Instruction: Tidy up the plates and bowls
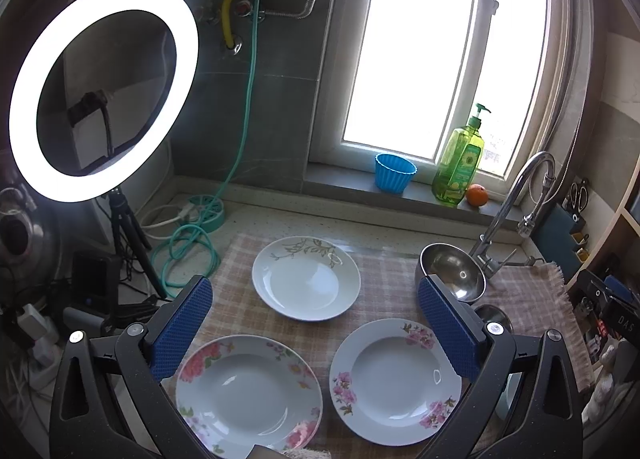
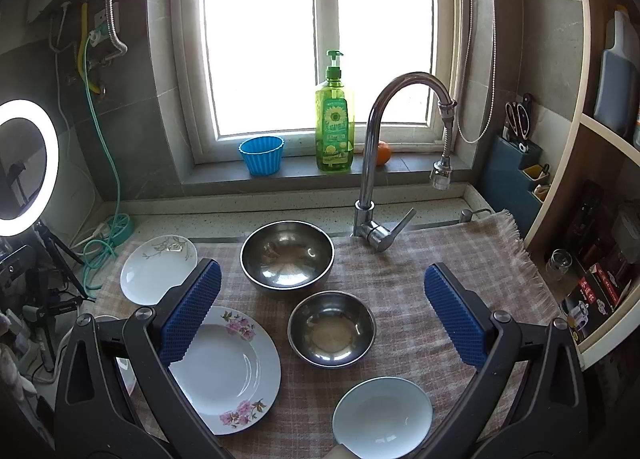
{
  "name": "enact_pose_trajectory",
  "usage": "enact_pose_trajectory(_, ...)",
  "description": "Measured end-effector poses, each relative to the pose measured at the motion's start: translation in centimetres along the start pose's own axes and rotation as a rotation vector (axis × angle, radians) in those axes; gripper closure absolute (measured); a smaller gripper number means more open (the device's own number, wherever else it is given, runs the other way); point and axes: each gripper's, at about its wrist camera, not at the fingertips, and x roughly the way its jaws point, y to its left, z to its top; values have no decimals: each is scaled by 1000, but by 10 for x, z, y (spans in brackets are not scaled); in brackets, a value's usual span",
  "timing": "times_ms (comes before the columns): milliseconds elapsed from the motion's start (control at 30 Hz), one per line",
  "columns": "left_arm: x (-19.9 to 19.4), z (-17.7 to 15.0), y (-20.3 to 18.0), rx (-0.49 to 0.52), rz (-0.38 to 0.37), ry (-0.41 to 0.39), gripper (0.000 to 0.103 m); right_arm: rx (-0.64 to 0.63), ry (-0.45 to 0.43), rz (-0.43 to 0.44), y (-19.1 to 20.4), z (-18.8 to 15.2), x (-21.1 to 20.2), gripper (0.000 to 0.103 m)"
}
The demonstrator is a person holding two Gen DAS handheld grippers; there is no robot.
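Covering the counter, a checked woven cloth (image 2: 420,271) cushions the dishes. Three glazed plates lie apart: pink-flowered plate (image 2: 232,371) at 7 o'clock, rose plate (image 1: 248,395), leaf-sprig plate (image 2: 158,269) at 10. Large steel bowl (image 2: 287,255) at 12, small steel bowl (image 2: 332,329) centre, white bowl (image 2: 382,417) at 5; unstacked. Left tool (image 1: 316,333) and right tool (image 2: 322,313) hover spread wide, empty.
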Motion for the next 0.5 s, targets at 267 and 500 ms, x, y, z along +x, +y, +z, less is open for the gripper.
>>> enact_pose_trajectory(267,2,1,1,1,3,-2,1,0,1,-1,1,0,1,0)
enact_pose_trajectory(500,5,0,1,1,0,4,1,0,12,-2,4,-1,7,0)
